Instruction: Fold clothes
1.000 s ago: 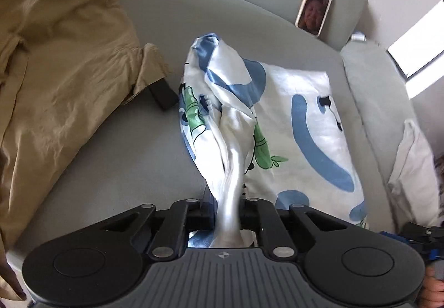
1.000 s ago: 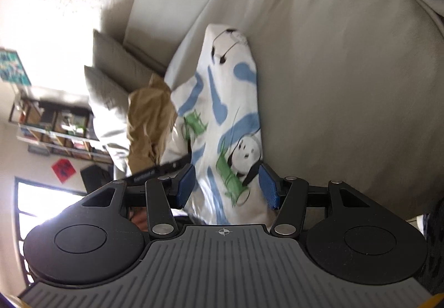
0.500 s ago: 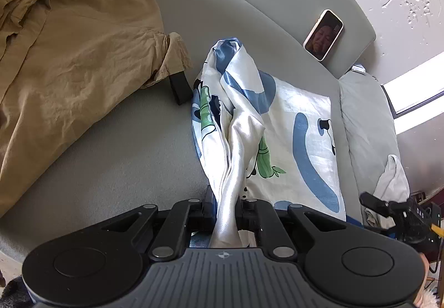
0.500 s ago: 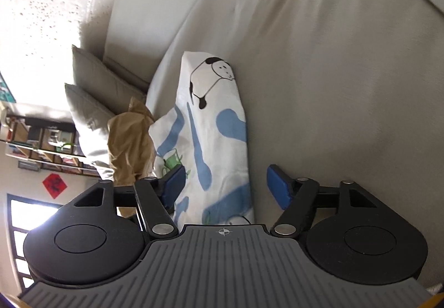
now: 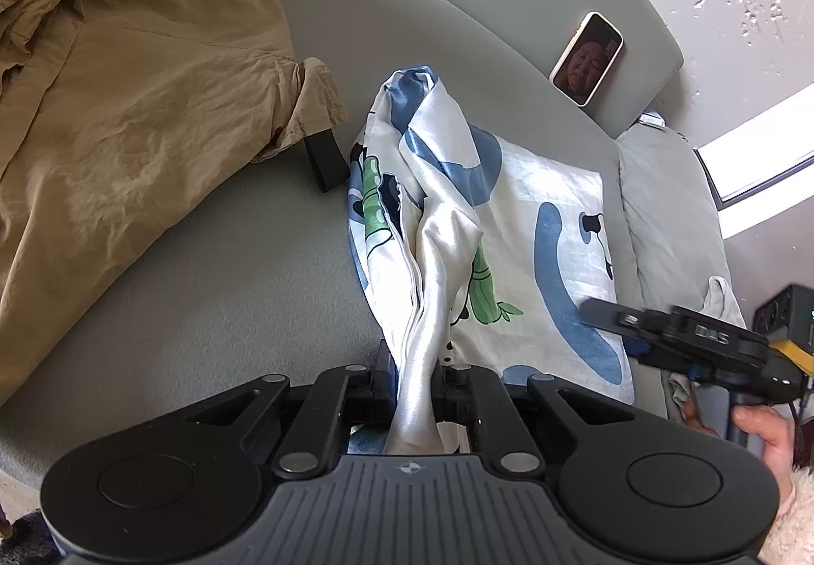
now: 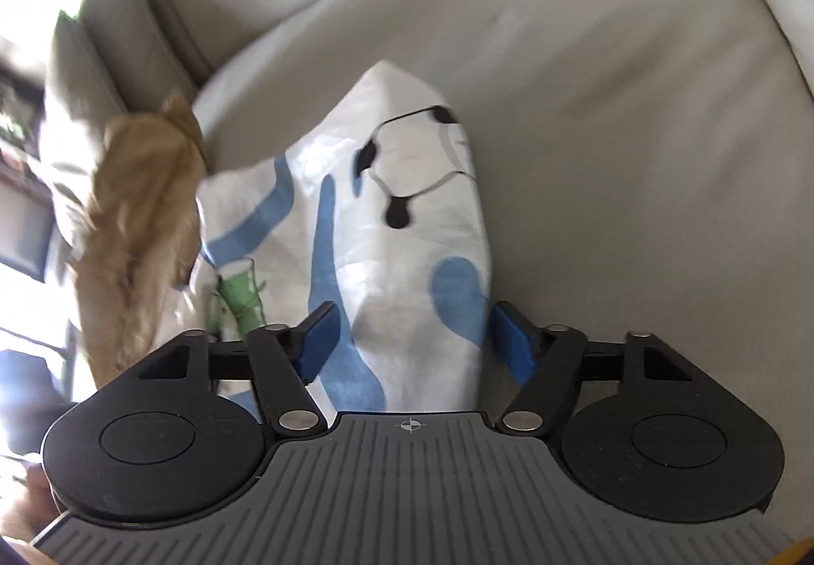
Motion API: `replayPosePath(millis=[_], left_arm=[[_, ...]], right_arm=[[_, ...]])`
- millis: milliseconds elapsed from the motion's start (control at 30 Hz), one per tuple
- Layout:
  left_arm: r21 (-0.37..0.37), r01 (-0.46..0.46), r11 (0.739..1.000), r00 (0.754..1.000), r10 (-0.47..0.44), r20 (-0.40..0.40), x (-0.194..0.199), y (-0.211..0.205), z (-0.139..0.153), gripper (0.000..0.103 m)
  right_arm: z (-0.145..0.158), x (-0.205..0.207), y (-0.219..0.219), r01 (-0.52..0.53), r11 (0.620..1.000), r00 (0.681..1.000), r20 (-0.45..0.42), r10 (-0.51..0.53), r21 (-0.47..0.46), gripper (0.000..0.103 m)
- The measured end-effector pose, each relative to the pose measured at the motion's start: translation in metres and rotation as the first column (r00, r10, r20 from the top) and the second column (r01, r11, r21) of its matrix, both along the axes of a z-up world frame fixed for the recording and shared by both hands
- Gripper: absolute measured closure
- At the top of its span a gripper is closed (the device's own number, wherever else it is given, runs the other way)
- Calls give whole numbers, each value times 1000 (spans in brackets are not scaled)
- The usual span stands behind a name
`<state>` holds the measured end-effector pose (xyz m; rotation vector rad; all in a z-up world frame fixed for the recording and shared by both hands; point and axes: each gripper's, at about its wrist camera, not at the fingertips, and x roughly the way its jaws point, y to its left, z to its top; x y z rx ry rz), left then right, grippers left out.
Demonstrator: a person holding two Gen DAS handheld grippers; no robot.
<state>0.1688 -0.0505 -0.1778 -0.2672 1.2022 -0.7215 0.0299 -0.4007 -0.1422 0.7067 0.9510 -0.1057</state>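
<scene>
Plainly, the left gripper (image 5: 413, 374) has its fingers (image 5: 384, 379) pinched tight on a gathered bunch of the panda-print garment (image 5: 514, 229), whose white satin fabric rises from between them in a twisted ridge and spreads flat beyond and to the right of them on the grey sofa (image 5: 244, 270). Left of those fingers and farther off, a tan shirt (image 5: 127, 97) lies crumpled over the seat, with a small black strap (image 5: 325, 158) showing at its cuff, just beside the printed cloth. Ahead and to the right, a phone (image 5: 586, 59) leans upright against the sofa back.

The right gripper (image 6: 412, 336) holds its blue-padded fingers (image 6: 511, 336) spread wide, one on either side of a folded end of the same garment (image 6: 407, 219); whether the pads touch the cloth cannot be told. Seen from the left wrist, that gripper (image 5: 610, 318) hovers at the garment's right edge, with the person's hand (image 5: 768, 438) on its handle. Left of the right fingers, the tan shirt (image 6: 137, 219) appears blurred.
</scene>
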Motion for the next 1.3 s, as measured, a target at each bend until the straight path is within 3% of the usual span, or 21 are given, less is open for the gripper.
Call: replayPosePath(millis=[67, 100, 133, 200, 300, 467, 667, 833, 1100, 1167, 1300], left_arm=[[11, 21, 1000, 1000, -21, 22, -3, -3, 3, 97], [15, 35, 999, 999, -36, 37, -7, -6, 6, 97], [14, 49, 999, 997, -50, 51, -11, -10, 10, 98], [11, 78, 997, 994, -78, 80, -20, -19, 19, 98], [8, 120, 993, 985, -120, 124, -34, -33, 32, 98], [-3, 196, 981, 963, -192, 188, -58, -60, 55, 99], [-48, 299, 953, 932, -281, 228, -84, -113, 84, 99], [-43, 398, 916, 885, -372, 280, -104, -172, 109, 99], [-35, 584, 811, 762, -532, 369, -145, -300, 162, 99], [-55, 613, 788, 744, -553, 374, -153, -337, 174, 99], [-90, 649, 755, 732, -588, 345, -165, -401, 177, 99]], right_arm=[[3, 0, 5, -3, 999, 1000, 10, 3, -37, 56], [4, 0, 8, -4, 998, 1000, 15, 5, -55, 84], [6, 1, 10, -6, 997, 1000, 20, 7, -74, 91], [9, 1, 15, -8, 994, 999, 30, 11, -111, 95], [16, -1, 23, -11, 986, 999, 48, 19, -167, 96], [53, -32, 25, 4, 976, 995, 99, 18, -219, 96], [91, -78, -3, 87, 974, 992, 105, -66, -211, 96], [110, -123, -39, 206, 955, 975, 133, -180, -214, 96], [141, -211, -120, 454, 871, 882, 237, -408, -190, 96], [154, -232, -143, 510, 837, 849, 270, -454, -197, 96], [169, -265, -192, 606, 773, 783, 312, -538, -187, 96]])
